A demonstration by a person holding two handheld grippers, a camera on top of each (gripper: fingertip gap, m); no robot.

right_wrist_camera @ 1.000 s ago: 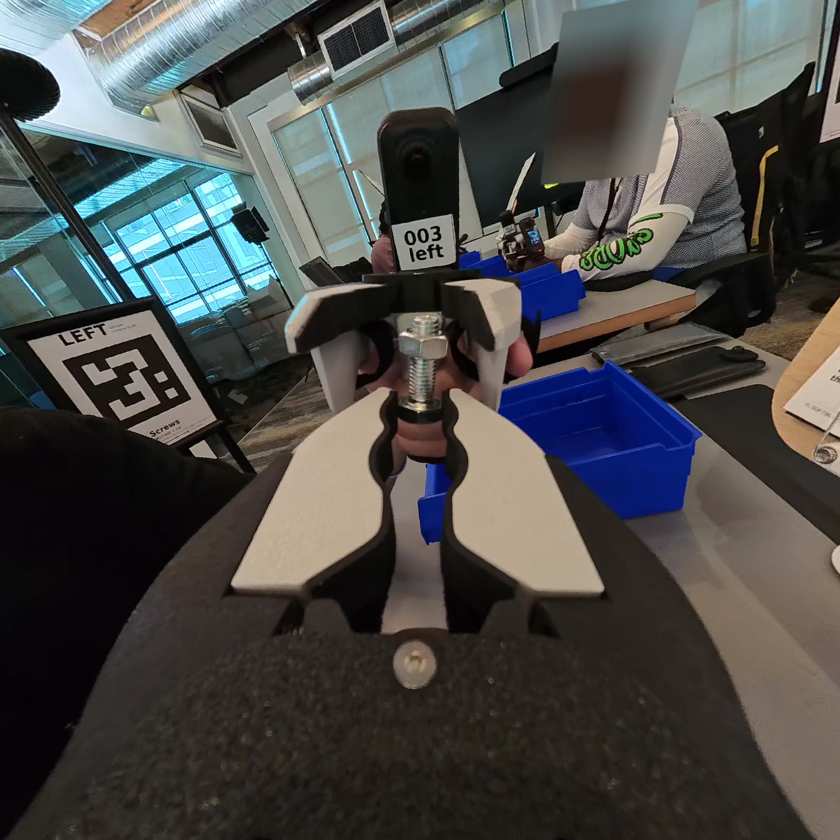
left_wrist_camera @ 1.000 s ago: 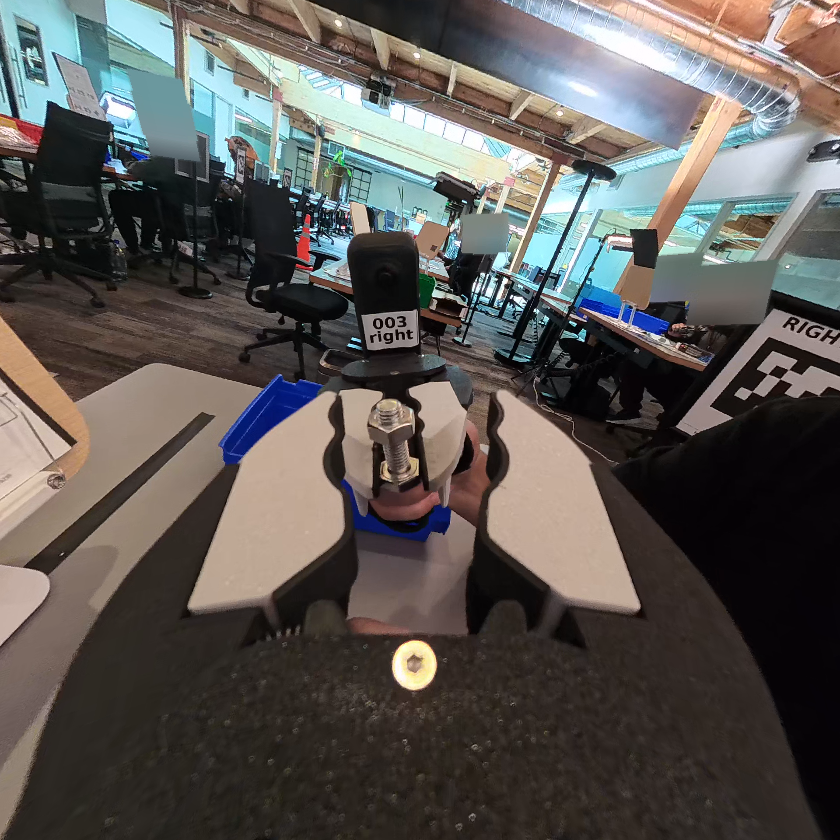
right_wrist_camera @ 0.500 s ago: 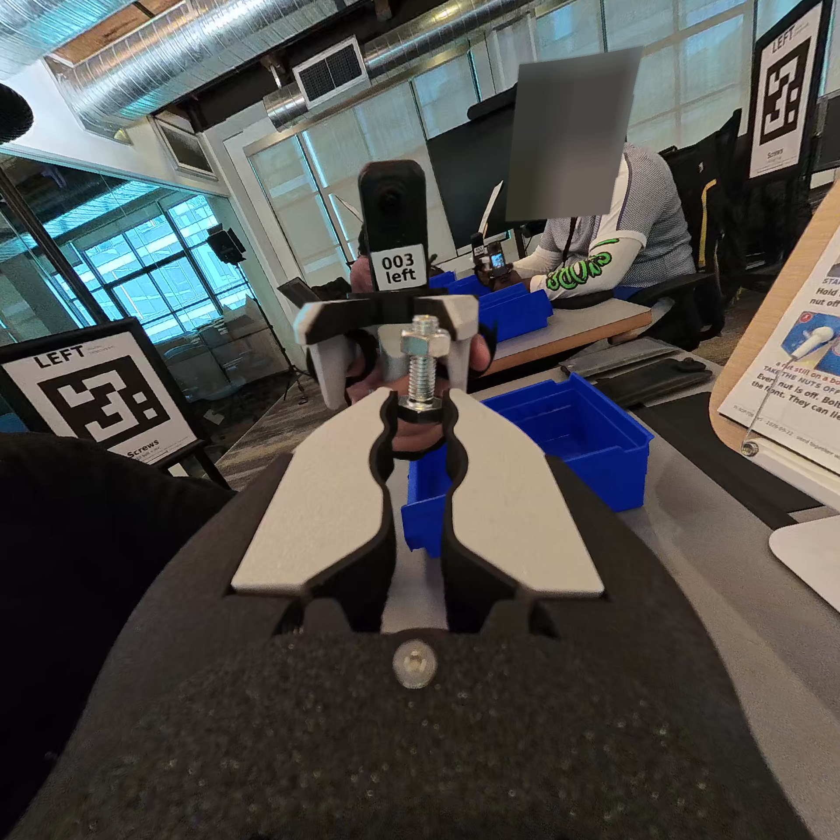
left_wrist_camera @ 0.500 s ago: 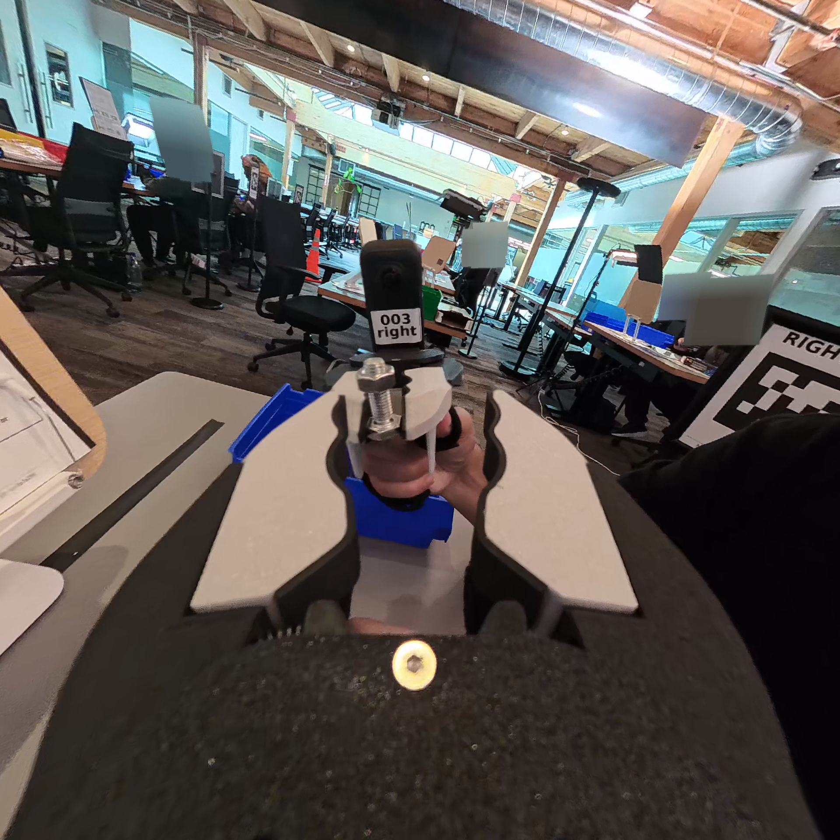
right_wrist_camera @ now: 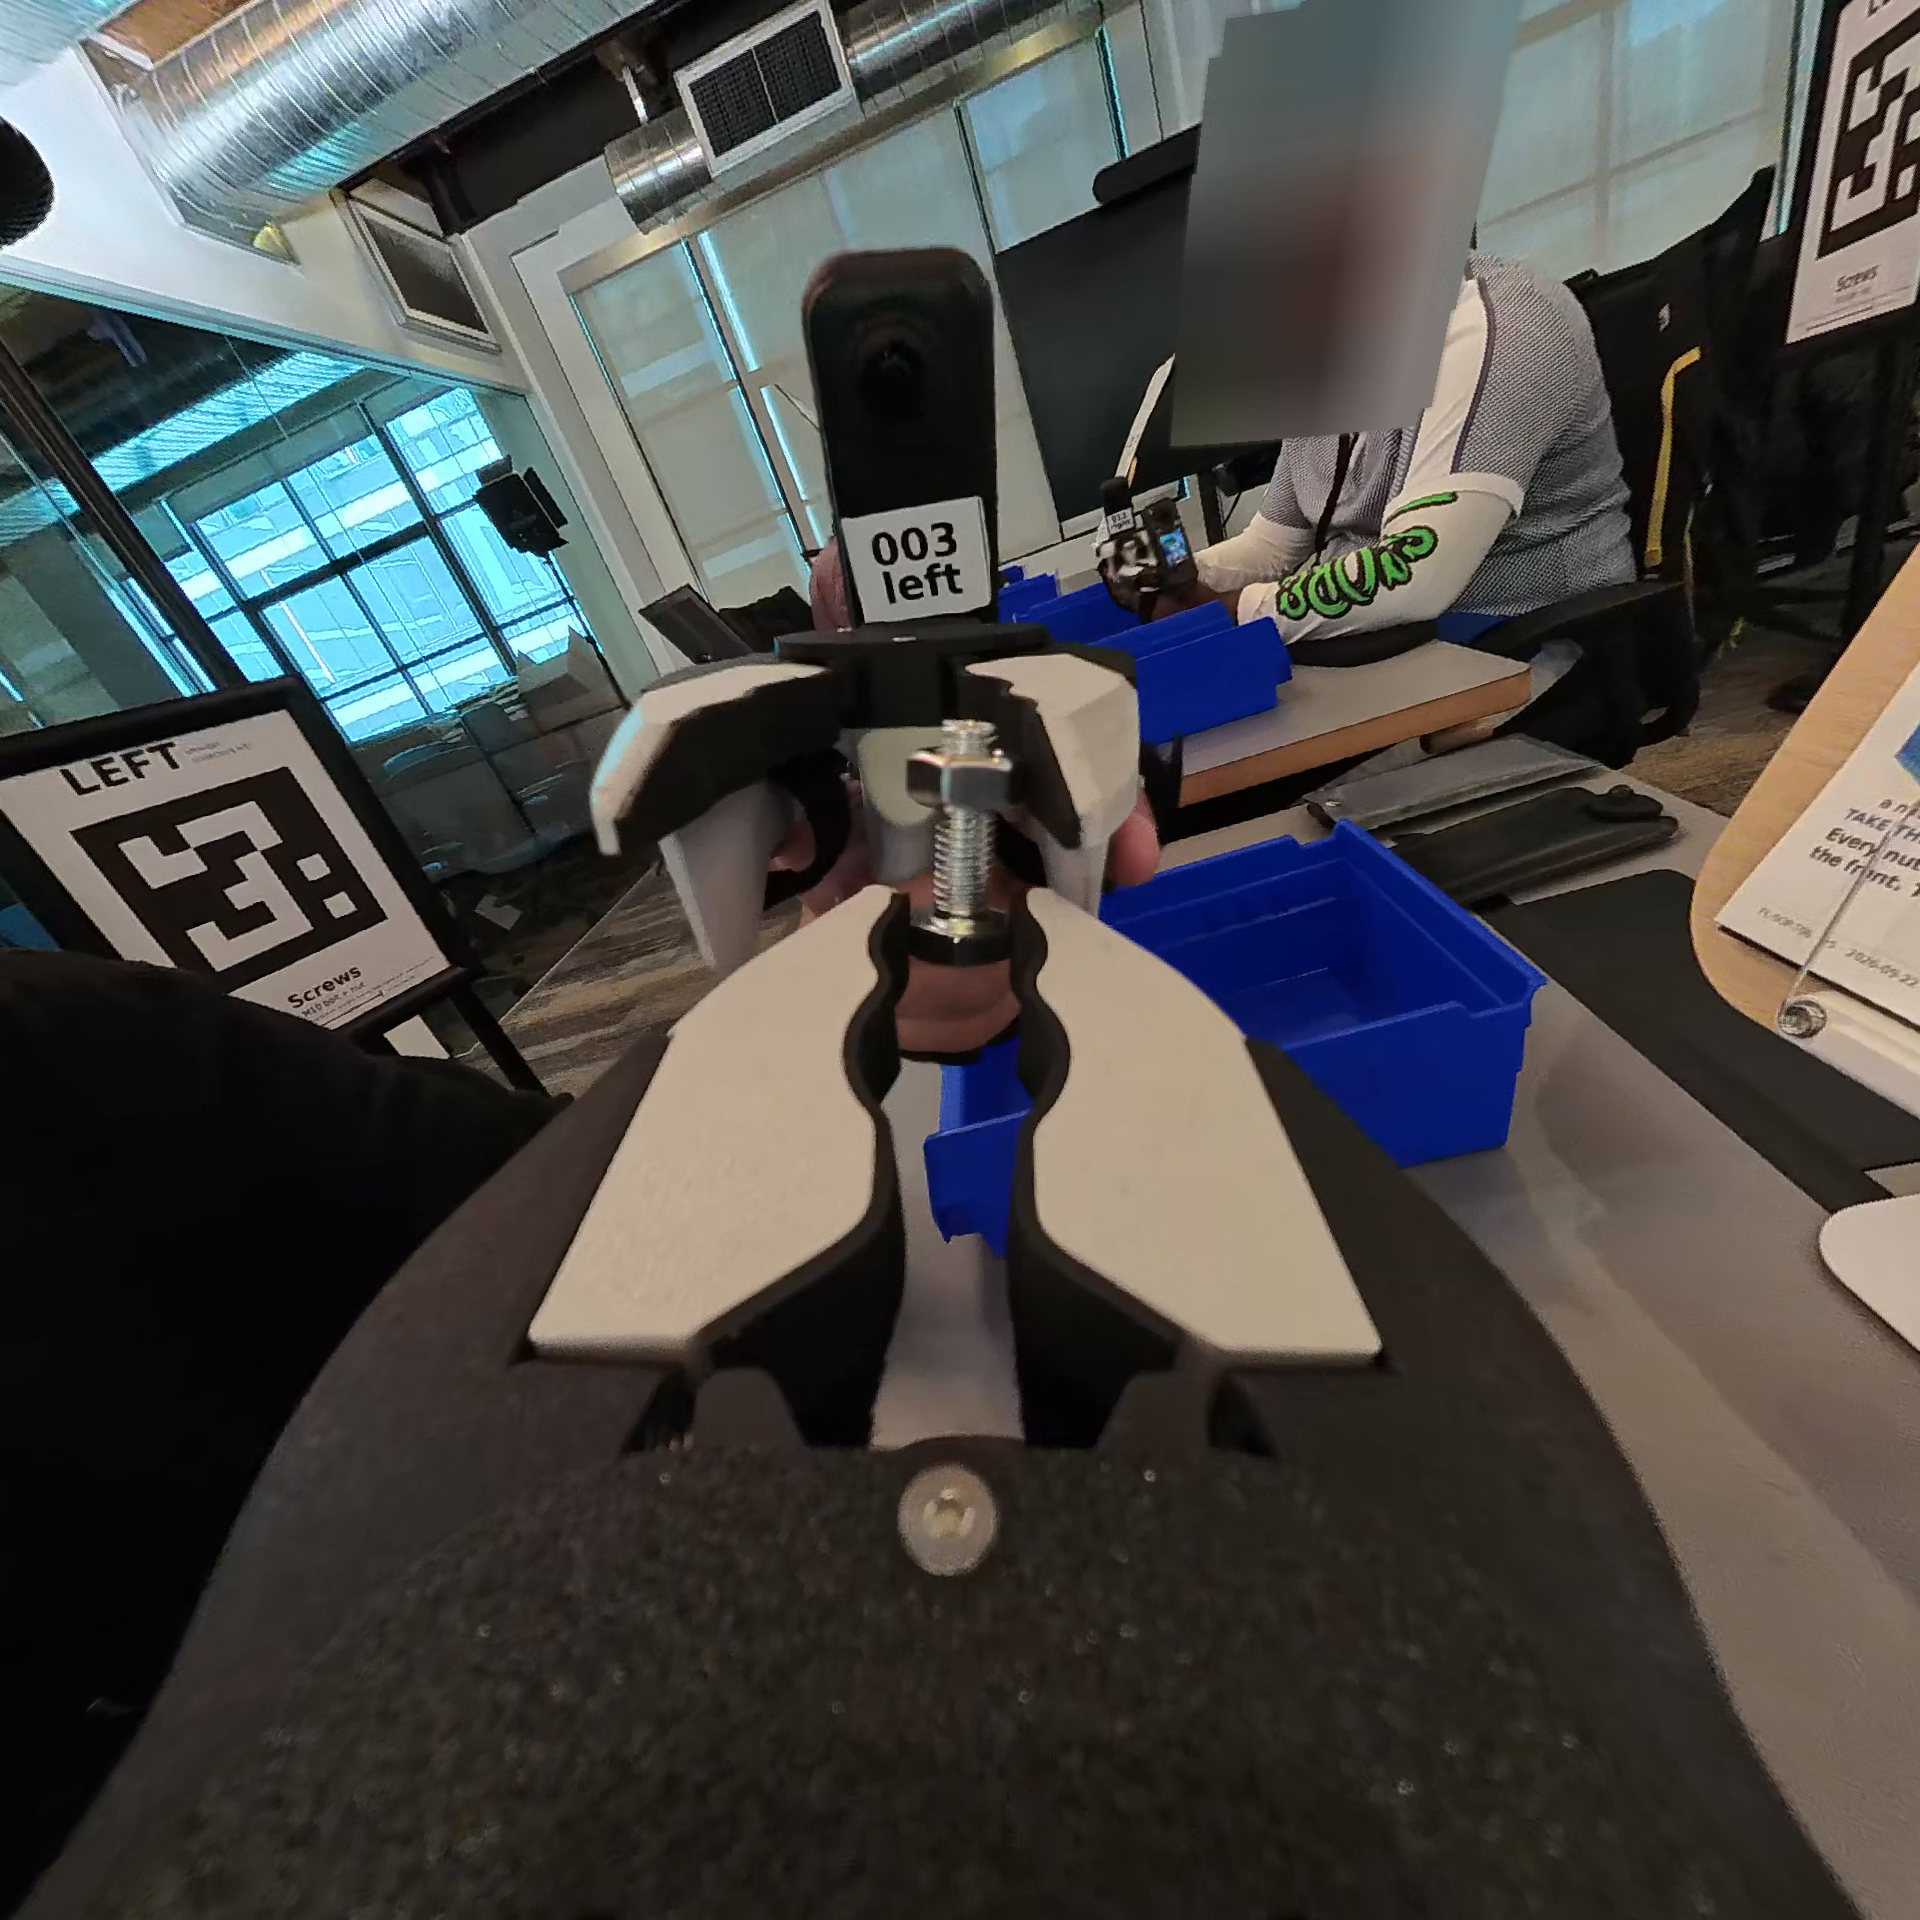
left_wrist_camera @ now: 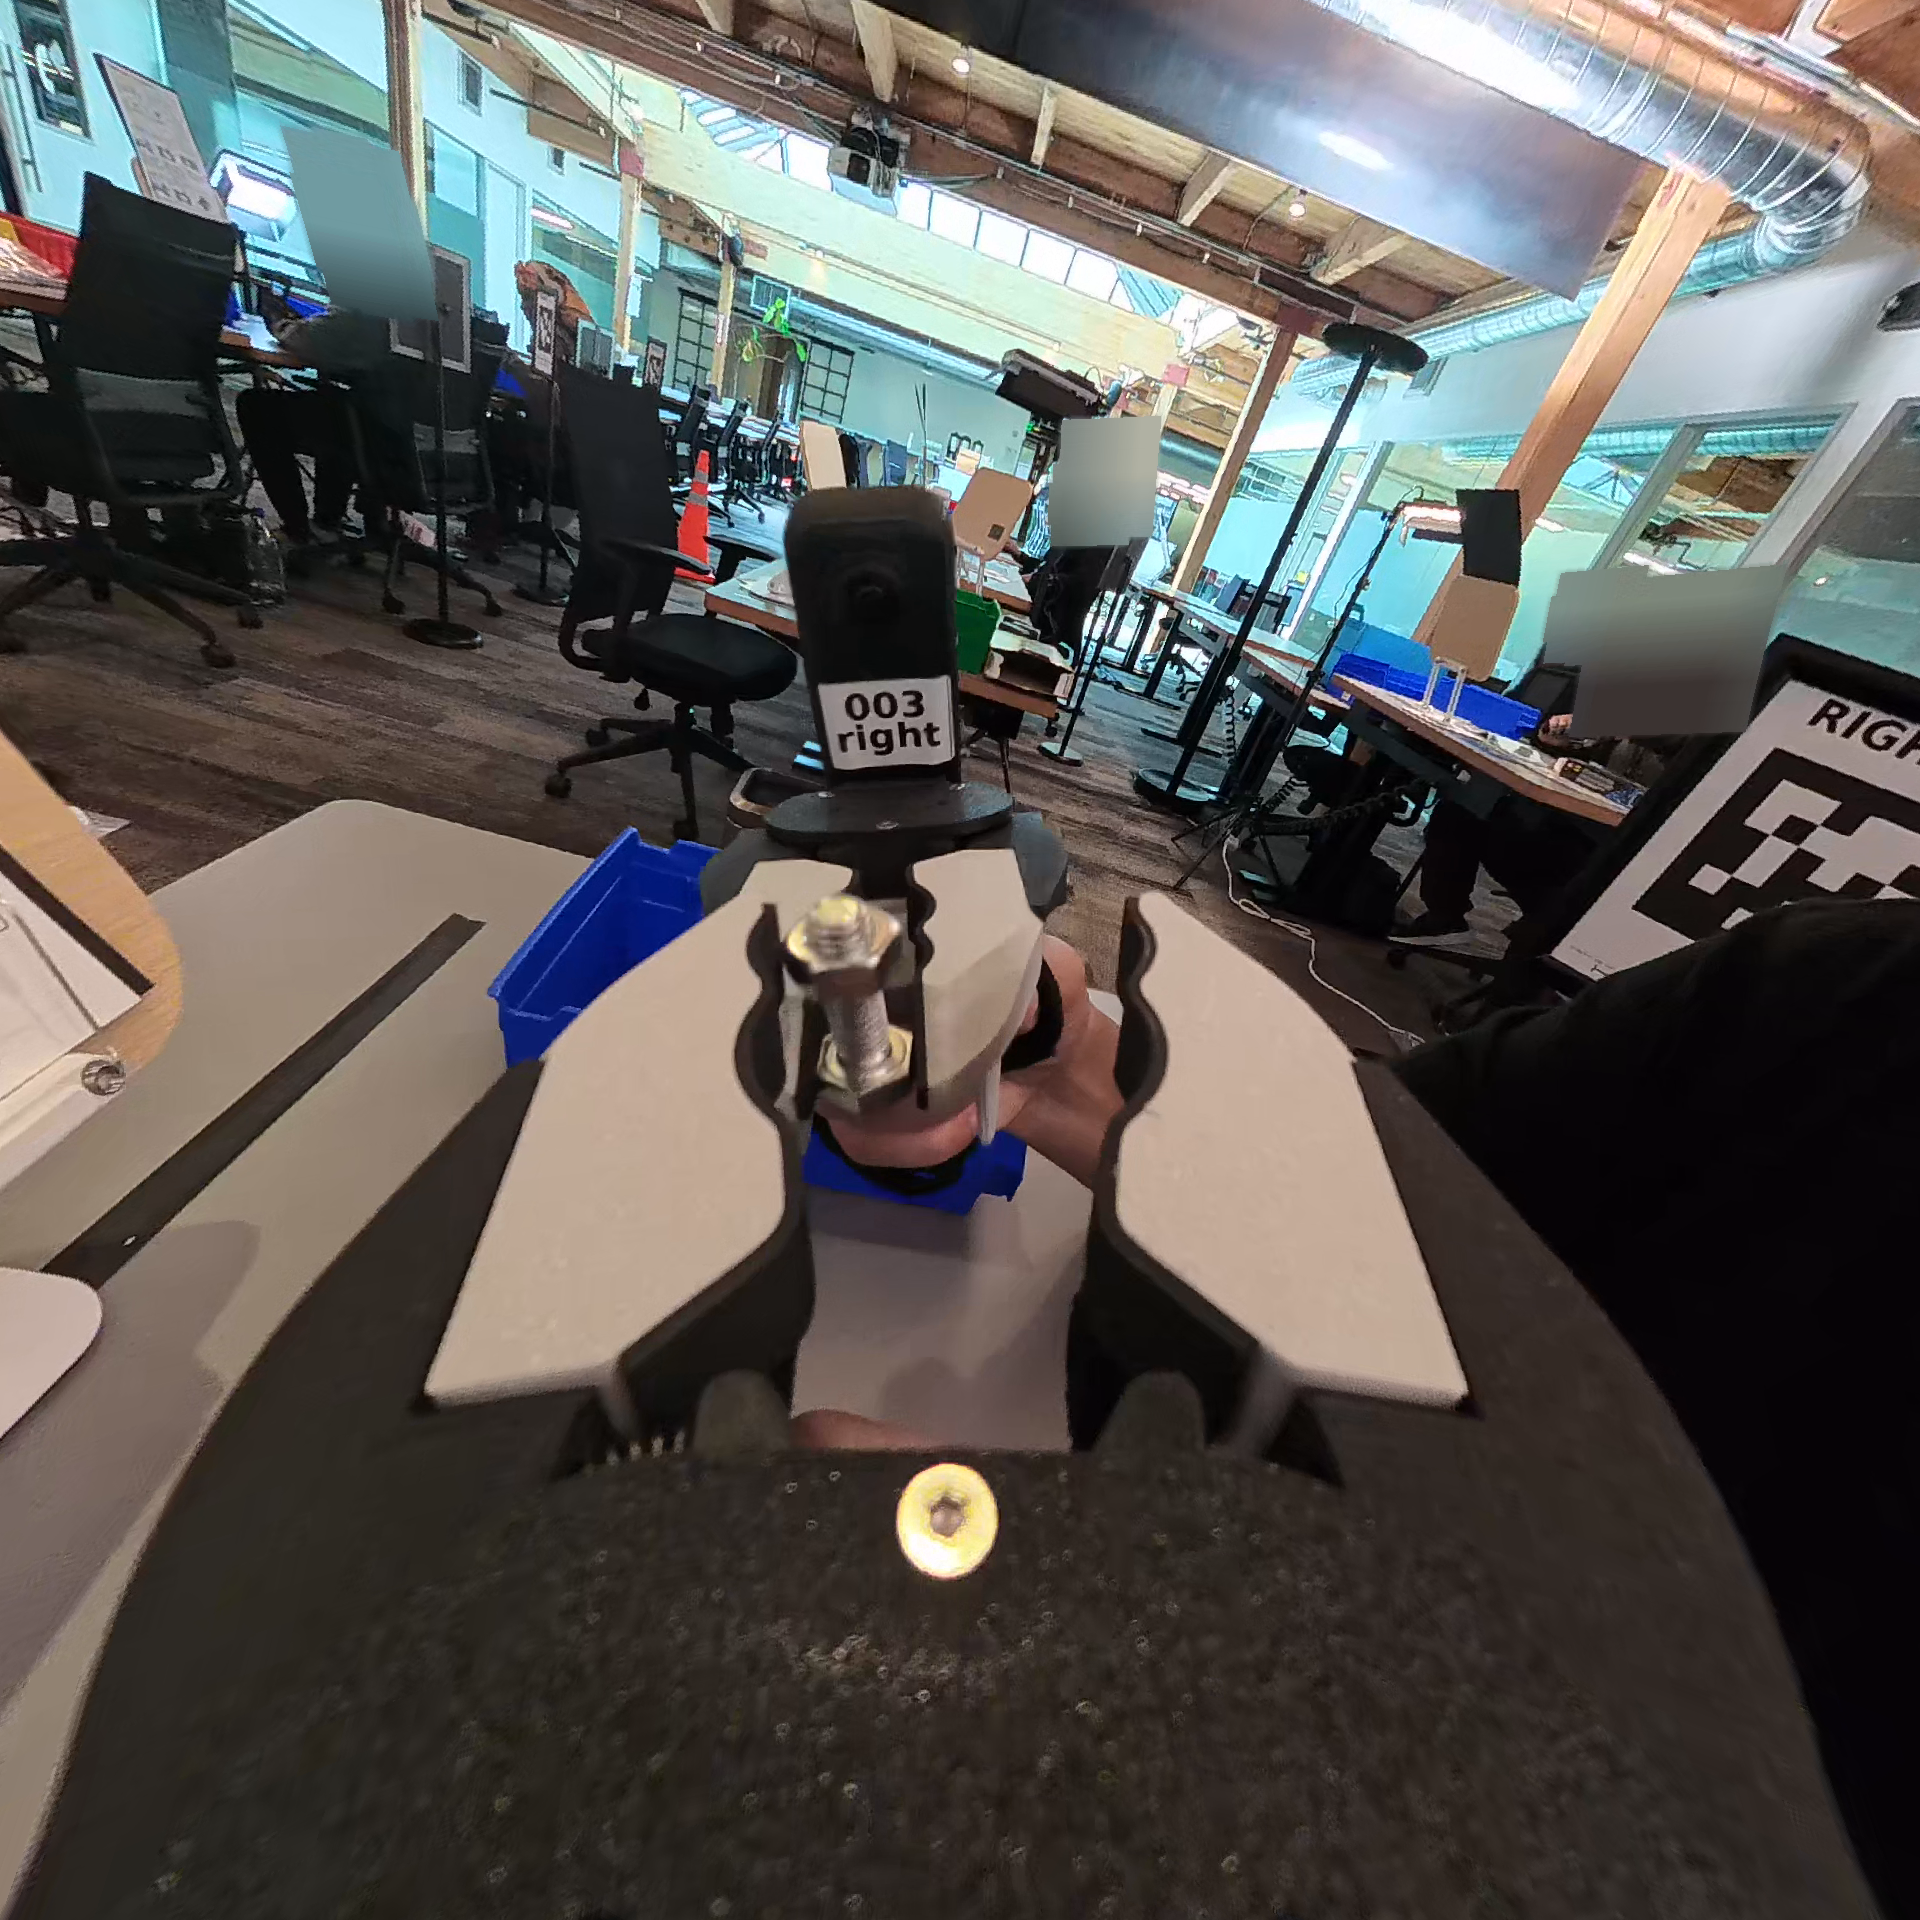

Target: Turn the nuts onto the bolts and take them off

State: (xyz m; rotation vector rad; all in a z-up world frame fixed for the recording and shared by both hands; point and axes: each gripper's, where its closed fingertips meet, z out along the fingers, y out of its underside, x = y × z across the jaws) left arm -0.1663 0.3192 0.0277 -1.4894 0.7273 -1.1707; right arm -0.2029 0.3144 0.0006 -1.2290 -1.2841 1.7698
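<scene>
The bolt (right_wrist_camera: 961,862), pinched by the right hand-held gripper (right_wrist_camera: 956,940), has been brought back to the spread left hand-held gripper (left_wrist_camera: 940,997), so the nut (left_wrist_camera: 844,943) can be regripped.

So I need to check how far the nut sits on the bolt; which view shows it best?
The right wrist view: nut sharp, side-on near the bolt tip, threads bare below. The left wrist view shows it foreshortened, tilted toward the camera.

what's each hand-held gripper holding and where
Right hand-held gripper pinches the silver threaded bolt at its head end. Left hand-held gripper is open, holding nothing, though near the silver hex nut.
</scene>
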